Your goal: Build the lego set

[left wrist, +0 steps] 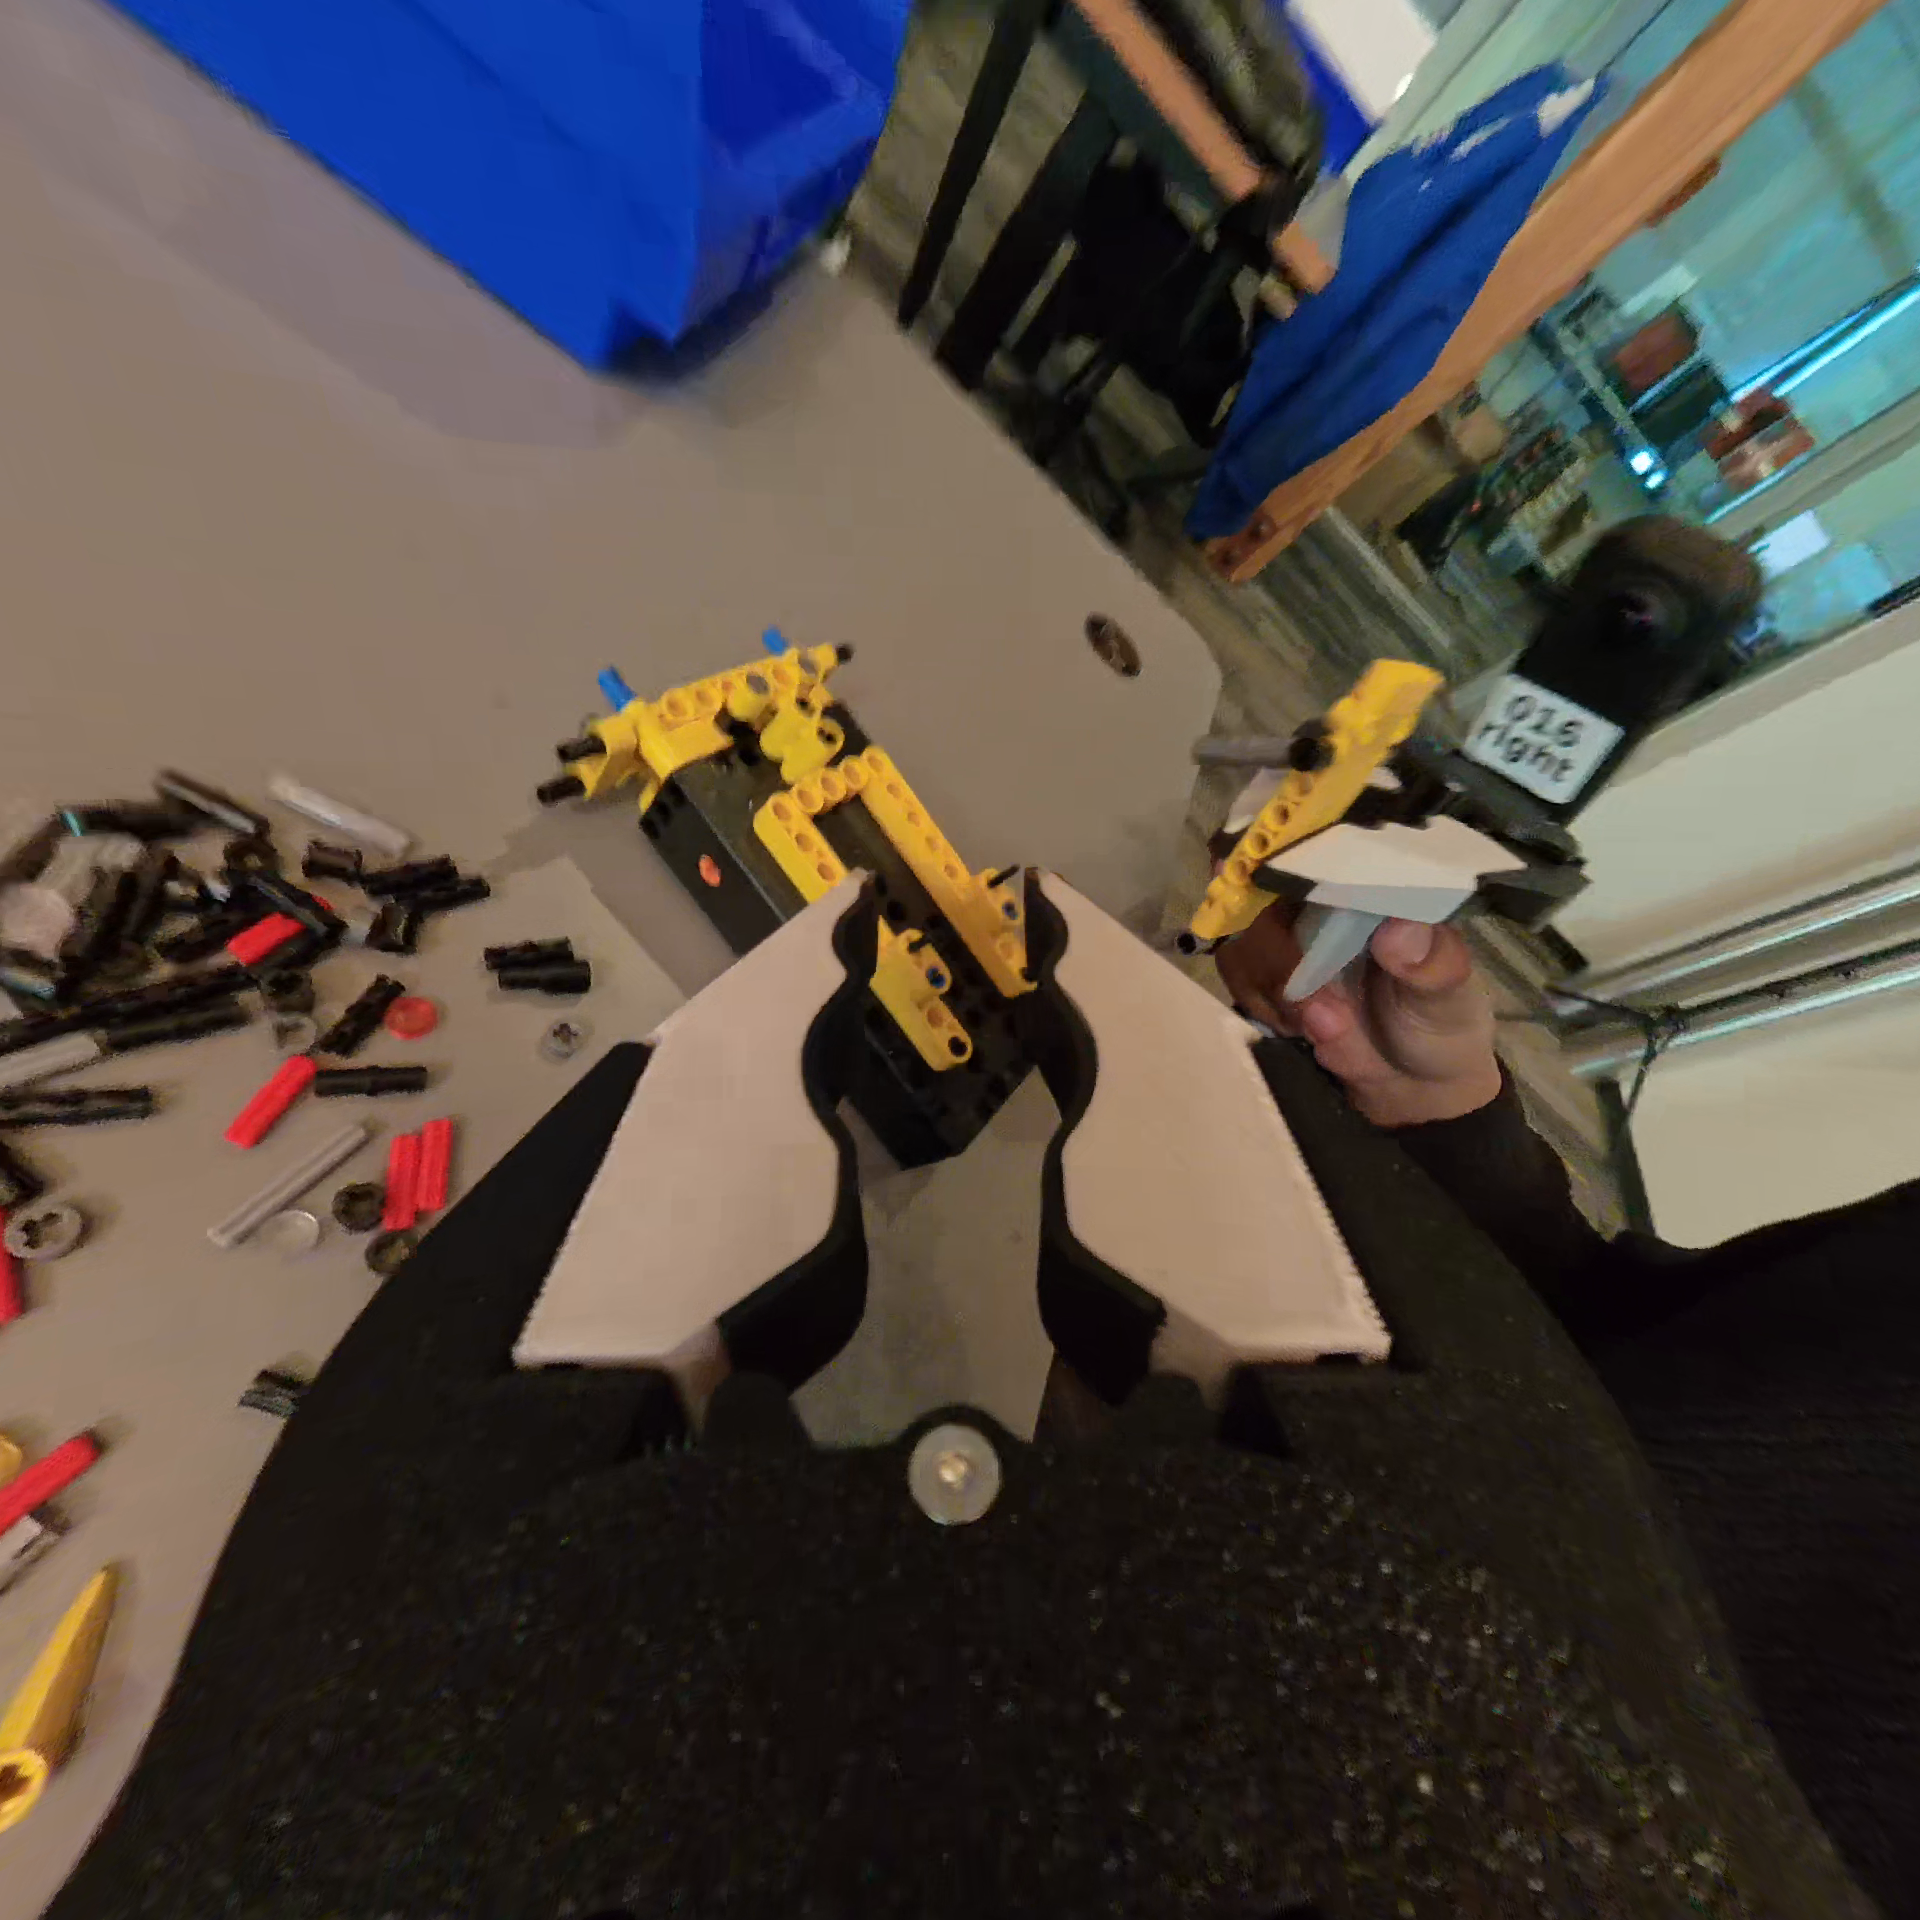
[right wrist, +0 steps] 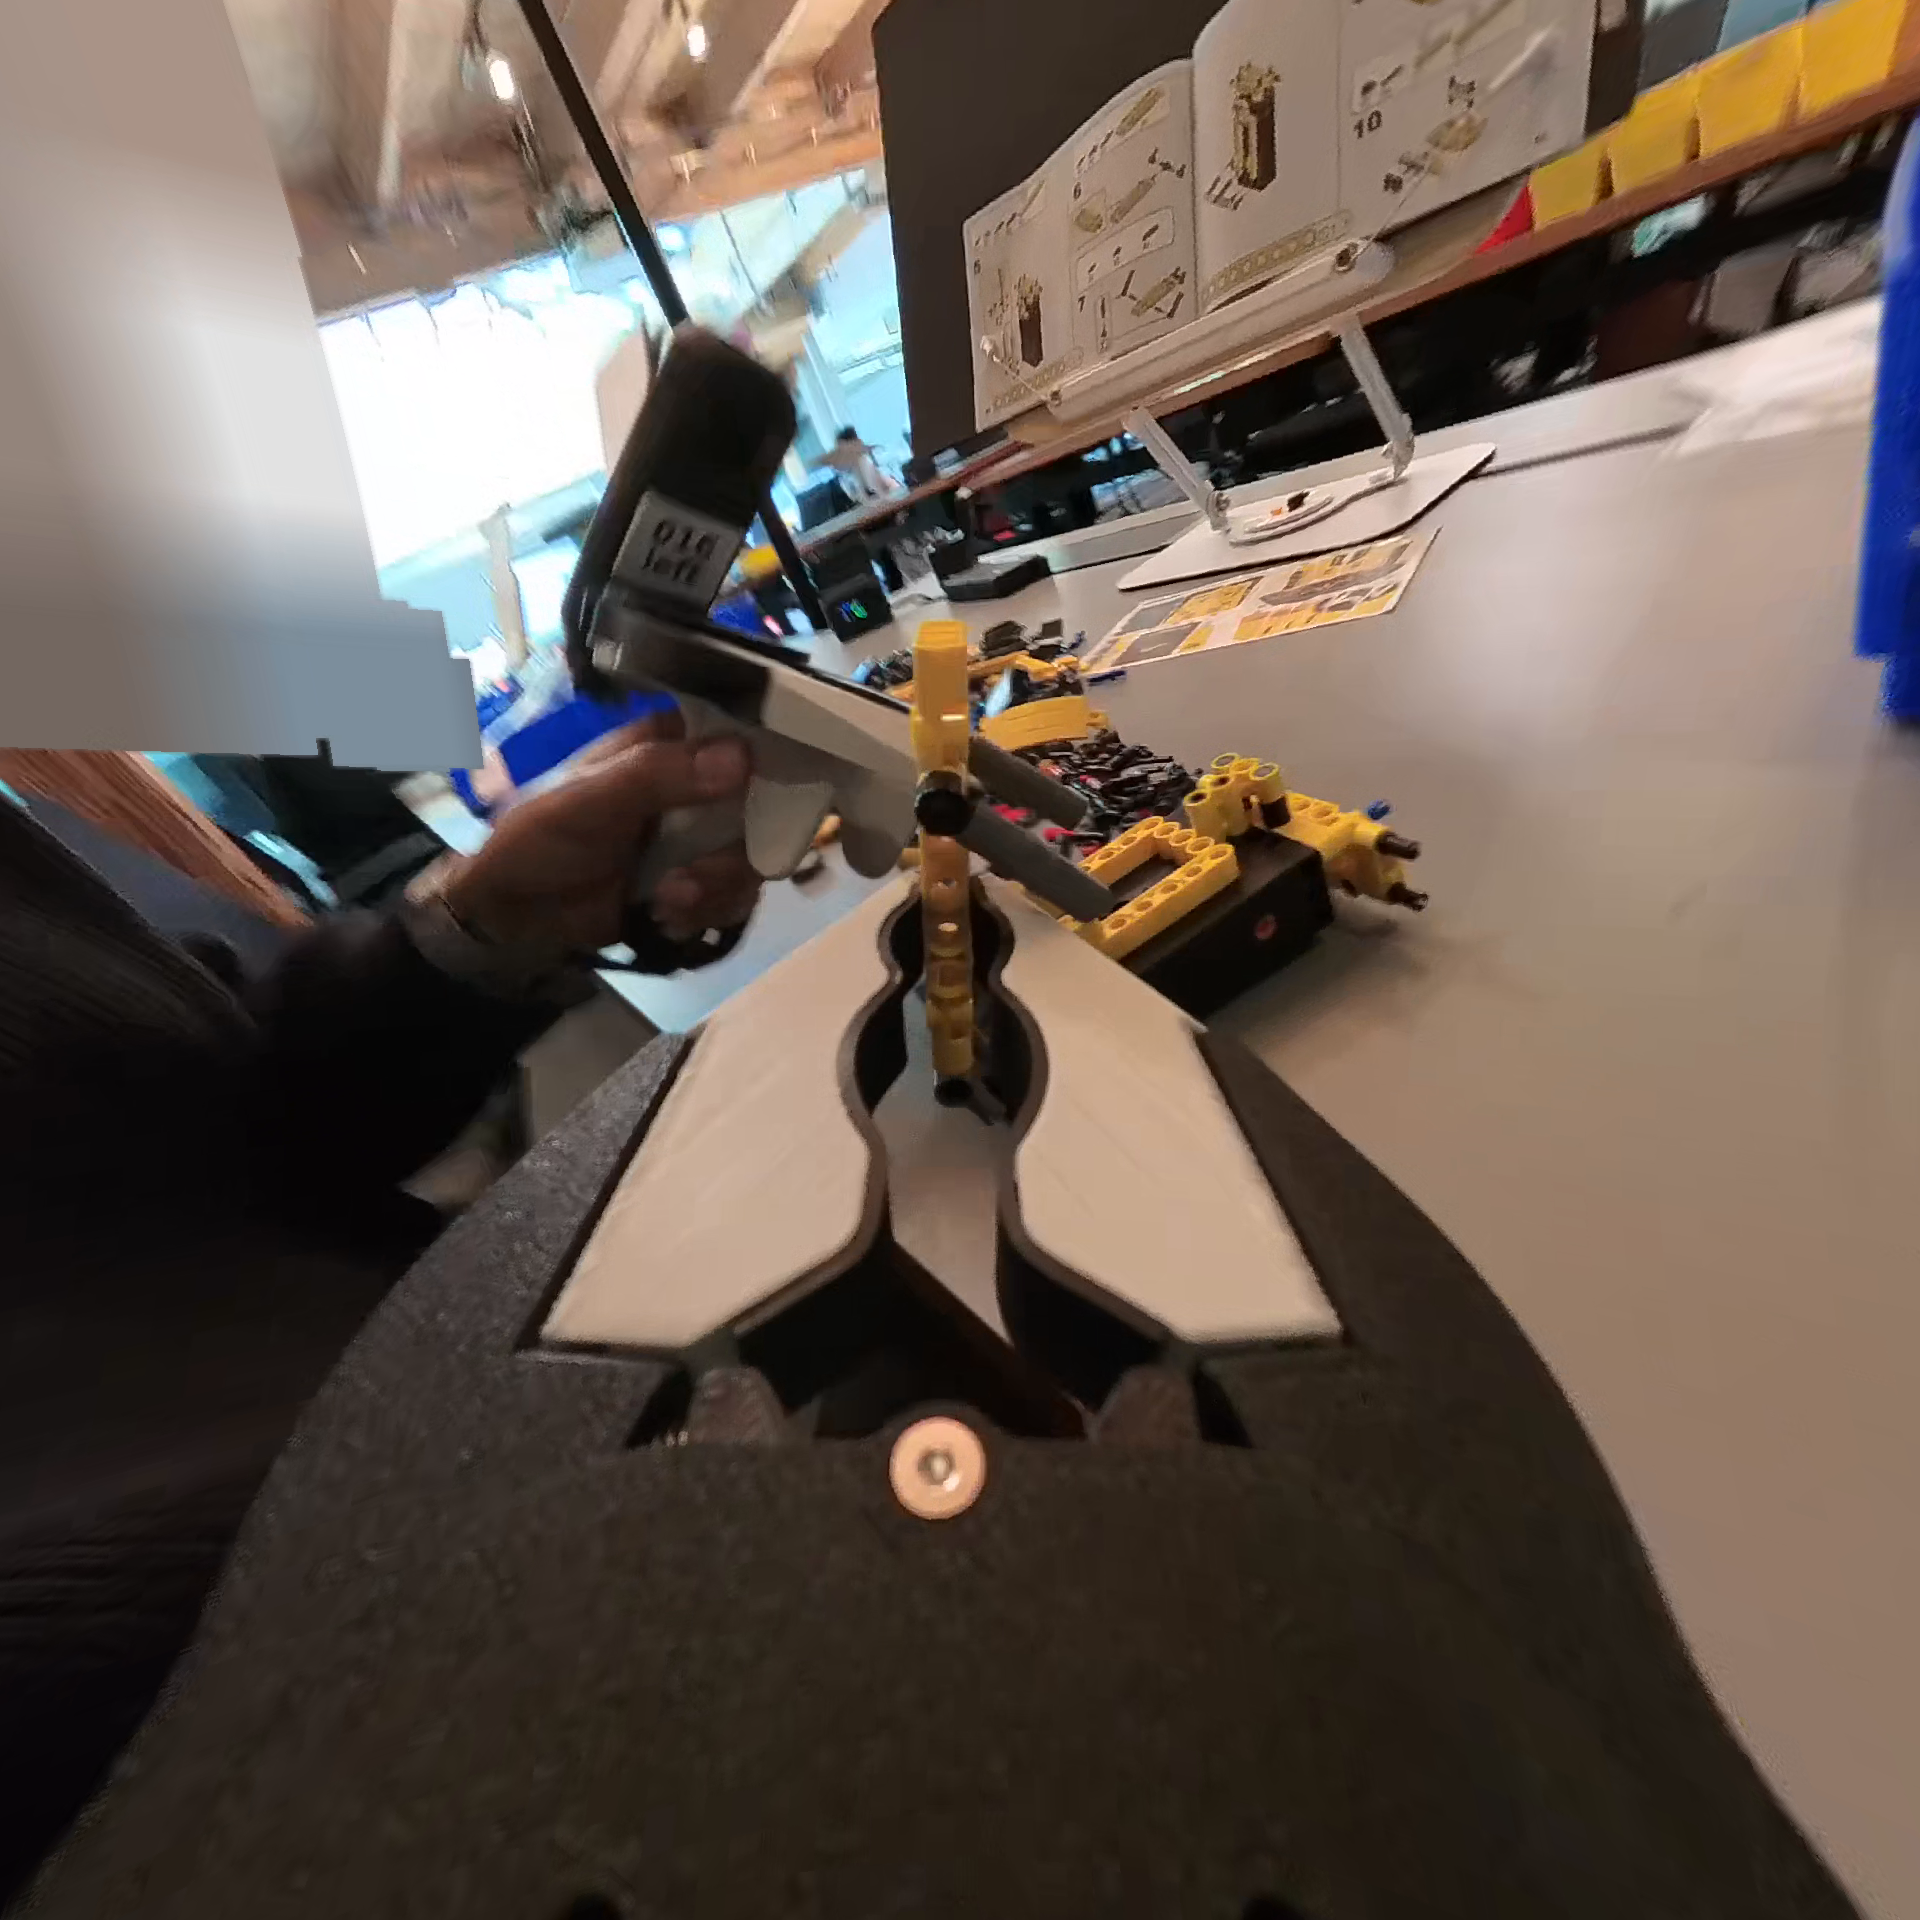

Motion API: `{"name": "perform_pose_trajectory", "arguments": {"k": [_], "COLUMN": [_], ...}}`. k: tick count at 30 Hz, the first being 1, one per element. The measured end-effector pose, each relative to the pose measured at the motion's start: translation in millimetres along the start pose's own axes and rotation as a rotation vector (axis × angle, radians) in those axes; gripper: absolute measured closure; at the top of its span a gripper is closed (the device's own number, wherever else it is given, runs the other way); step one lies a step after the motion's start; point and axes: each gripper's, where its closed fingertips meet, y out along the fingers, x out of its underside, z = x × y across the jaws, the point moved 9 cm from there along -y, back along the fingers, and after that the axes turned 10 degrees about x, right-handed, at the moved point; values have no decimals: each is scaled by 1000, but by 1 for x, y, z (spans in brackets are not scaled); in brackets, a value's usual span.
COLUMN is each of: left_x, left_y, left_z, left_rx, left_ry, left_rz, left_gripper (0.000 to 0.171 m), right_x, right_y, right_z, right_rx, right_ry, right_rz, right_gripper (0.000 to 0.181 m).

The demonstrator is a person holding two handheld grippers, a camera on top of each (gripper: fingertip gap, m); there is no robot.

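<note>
A black and yellow brick assembly (left wrist: 790, 821) lies on the grey table (left wrist: 312, 540). My left gripper (left wrist: 951, 935) is shut on its near end, with the black block and yellow beams between the pads. My right gripper (right wrist: 948, 914) is shut on a yellow beam (right wrist: 940, 727) that stands upright and carries a grey axle (right wrist: 1023, 831) with a black bush. In the left wrist view the right gripper (left wrist: 1351, 873) holds this beam (left wrist: 1309, 790) off the table's right edge, apart from the assembly. In the right wrist view the assembly (right wrist: 1236, 883) lies just behind the beam.
Loose black, red and grey pieces (left wrist: 208, 987) are scattered at the left, with a yellow pointed piece (left wrist: 62, 1683) nearer. A blue bin (left wrist: 571, 156) stands at the back. An open instruction booklet (right wrist: 1247, 208) sits on a stand, with a leaflet (right wrist: 1268, 603) before it.
</note>
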Motion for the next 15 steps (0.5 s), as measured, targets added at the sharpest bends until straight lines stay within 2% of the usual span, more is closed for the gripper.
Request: {"name": "perform_pose_trajectory", "arguments": {"k": [3, 6, 11, 15], "left_x": [-3, 1, 19, 30], "left_y": [-14, -22, -17, -7], "left_z": [3, 0, 29, 41], "left_rx": [16, 58, 446, 577], "left_ry": [84, 87, 115, 78], "left_rz": [90, 105, 137, 132], "left_gripper": [144, 144, 143, 140], "right_x": [-2, -4, -10, -12], "right_y": [0, 3, 13, 18], "right_z": [3, 2, -18, -33], "right_rx": [-49, -125, -265, -240], "right_ry": [139, 267, 397, 392], "right_rz": [7, 11, 62, 88], "right_gripper": [174, 174, 175, 174]}}
